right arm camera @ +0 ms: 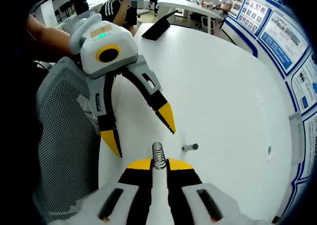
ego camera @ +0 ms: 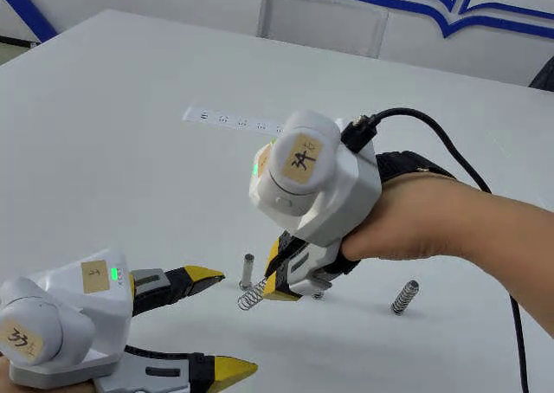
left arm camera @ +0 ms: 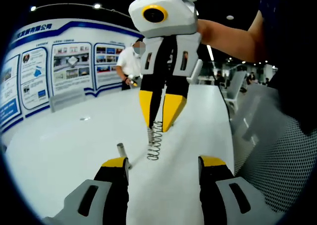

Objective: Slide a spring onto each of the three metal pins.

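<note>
My right gripper [ego camera: 275,287] points down at the white table, shut on the upper end of a steel spring [ego camera: 251,296]. The spring's lower end hangs near the table. A bare metal pin [ego camera: 248,270] stands just left of it. A second spring [ego camera: 404,296] stands upright to the right; I cannot tell whether a pin is inside it. In the left gripper view the right gripper [left arm camera: 159,123] holds the spring [left arm camera: 155,140] beside the pin [left arm camera: 120,148]. My left gripper [ego camera: 223,322] is open and holds nothing. In the right gripper view the spring [right arm camera: 158,155] sticks out between my shut fingertips, with the pin [right arm camera: 189,147] beyond.
A white power strip [ego camera: 234,120] lies flat further back on the table [ego camera: 104,151]. A black cable [ego camera: 450,155] runs from the right gripper over the person's arm. A chair back [ego camera: 320,21] stands at the far edge. People stand and sit in the background.
</note>
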`<state>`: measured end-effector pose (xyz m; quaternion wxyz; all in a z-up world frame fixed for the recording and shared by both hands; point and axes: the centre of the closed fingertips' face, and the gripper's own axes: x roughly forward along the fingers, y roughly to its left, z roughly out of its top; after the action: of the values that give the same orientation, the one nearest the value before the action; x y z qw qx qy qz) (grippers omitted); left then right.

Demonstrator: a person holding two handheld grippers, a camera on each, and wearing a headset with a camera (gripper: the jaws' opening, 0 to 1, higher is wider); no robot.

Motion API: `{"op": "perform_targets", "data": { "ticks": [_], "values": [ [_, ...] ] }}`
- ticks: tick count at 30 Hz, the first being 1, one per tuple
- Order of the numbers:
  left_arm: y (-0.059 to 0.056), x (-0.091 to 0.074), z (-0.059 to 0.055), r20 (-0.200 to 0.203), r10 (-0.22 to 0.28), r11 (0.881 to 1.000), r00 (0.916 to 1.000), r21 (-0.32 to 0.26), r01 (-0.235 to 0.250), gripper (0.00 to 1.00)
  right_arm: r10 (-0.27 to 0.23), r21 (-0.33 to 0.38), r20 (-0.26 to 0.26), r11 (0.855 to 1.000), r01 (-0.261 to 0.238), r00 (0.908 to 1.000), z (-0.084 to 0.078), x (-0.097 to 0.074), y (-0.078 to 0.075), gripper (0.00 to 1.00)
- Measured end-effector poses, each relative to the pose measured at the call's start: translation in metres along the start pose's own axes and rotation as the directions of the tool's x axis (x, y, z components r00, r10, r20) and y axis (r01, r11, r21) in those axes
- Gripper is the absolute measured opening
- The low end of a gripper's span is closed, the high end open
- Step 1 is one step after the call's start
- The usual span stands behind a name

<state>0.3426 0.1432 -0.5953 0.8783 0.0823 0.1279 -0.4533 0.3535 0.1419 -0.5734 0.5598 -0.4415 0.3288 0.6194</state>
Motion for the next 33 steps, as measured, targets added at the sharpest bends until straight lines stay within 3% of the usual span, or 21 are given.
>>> {"op": "perform_targets", "data": {
  "ticks": [8, 18, 28, 33],
  "values": [
    [0.0, 0.002, -0.001, -0.013, -0.006, 0.998, 0.9999, 0.067, 0.007, 0.34, 0.017, -0.02, -0.007, 1.0, -0.017, 0.9998, 0.005, -0.001, 0.008, 0.11],
    [-0.001, 0.003, 0.001, -0.011, -0.02, 0.996, 0.9997, 0.088, 0.021, 0.12, 0.034, -0.03, -0.01, 0.999, -0.035, 0.9994, 0.009, 0.002, 0.014, 0.11],
    [0.001, 0.003, 0.002, -0.005, -0.017, 0.997, 0.9998, 0.078, 0.017, 0.11, 0.027, -0.036, 0.041, 0.999, -0.025, 0.9988, 0.021, 0.0, 0.014, 0.11],
    [0.0, 0.003, 0.005, 0.008, -0.02, 0.998, 0.9998, 0.066, 0.019, 0.11, 0.019, -0.031, 0.089, 0.999, -0.016, 0.9959, 0.03, -0.001, 0.014, 0.11]
  ]
}}
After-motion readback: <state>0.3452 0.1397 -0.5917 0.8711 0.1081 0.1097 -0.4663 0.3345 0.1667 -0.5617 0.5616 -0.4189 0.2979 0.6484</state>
